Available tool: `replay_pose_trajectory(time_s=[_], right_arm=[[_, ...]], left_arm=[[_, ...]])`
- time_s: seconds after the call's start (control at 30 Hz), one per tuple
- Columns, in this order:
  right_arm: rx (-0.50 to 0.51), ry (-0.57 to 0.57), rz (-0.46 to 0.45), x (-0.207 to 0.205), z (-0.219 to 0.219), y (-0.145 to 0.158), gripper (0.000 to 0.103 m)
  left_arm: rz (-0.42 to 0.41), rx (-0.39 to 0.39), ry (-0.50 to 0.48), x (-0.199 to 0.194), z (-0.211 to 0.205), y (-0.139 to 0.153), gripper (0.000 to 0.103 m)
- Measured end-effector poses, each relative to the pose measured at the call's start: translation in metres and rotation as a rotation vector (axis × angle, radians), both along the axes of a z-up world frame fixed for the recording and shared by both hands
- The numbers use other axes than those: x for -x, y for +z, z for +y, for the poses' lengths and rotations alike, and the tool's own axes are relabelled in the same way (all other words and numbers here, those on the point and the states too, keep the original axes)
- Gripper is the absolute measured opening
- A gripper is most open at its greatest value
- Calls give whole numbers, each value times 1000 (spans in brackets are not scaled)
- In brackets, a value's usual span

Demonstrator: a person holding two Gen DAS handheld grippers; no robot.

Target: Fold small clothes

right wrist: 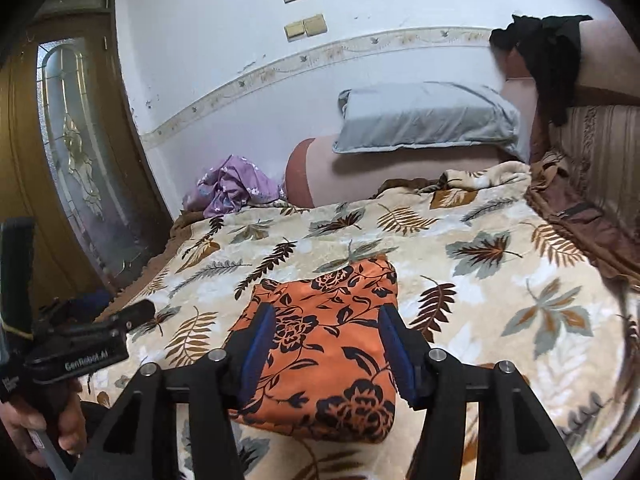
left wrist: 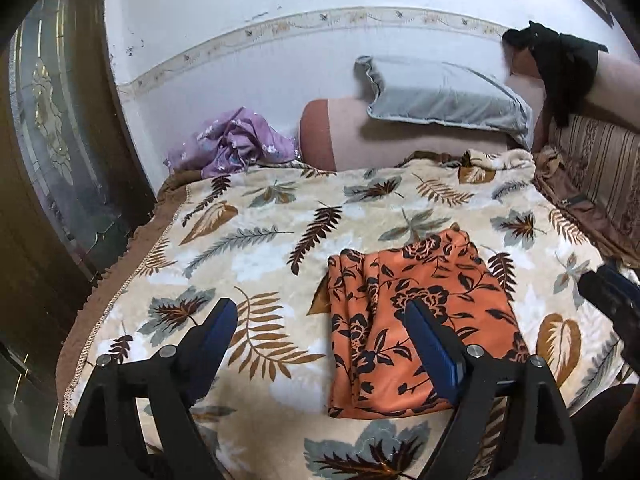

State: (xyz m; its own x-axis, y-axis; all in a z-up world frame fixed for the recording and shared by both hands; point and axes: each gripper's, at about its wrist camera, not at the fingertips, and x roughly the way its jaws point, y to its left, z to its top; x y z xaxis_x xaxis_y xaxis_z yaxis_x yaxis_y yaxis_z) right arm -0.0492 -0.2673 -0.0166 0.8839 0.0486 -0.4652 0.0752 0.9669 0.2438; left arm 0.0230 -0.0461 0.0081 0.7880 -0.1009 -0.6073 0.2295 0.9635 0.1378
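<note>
- A bed fills the room's middle, spread with a cream leaf-print blanket (left wrist: 280, 216).
- Against the white wall (left wrist: 240, 20) lies a pink bolster (left wrist: 380, 148), with a grey pillow (left wrist: 440, 96) leaning on it.
- A crumpled purple floral garment (left wrist: 236, 144) sits at the bed's far left corner.
- A black garment (left wrist: 560, 68) hangs over the headboard at the right.
- The folded orange floral cloth (left wrist: 400, 320) lies flat on the blanket, near the front edge.
- The left gripper (left wrist: 320, 328) hovers above it, jaws spread wide, holding nothing.
- The right gripper (right wrist: 328, 340) hangs over the cloth too, jaws apart and released.
</note>
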Motion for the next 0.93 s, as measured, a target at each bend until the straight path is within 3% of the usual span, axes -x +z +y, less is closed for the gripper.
replay_pose_trajectory(time_s=[0.4, 0.8, 0.93], right_arm=[[40, 11, -27, 11, 11, 8, 59], [41, 44, 6, -4, 20, -3, 59], [21, 34, 19, -16, 12, -6, 59]], left_arm=[[-17, 21, 61, 8, 8, 14, 87], [-47, 44, 36, 6, 13, 12, 87], [1, 94, 2, -7, 20, 4, 90]])
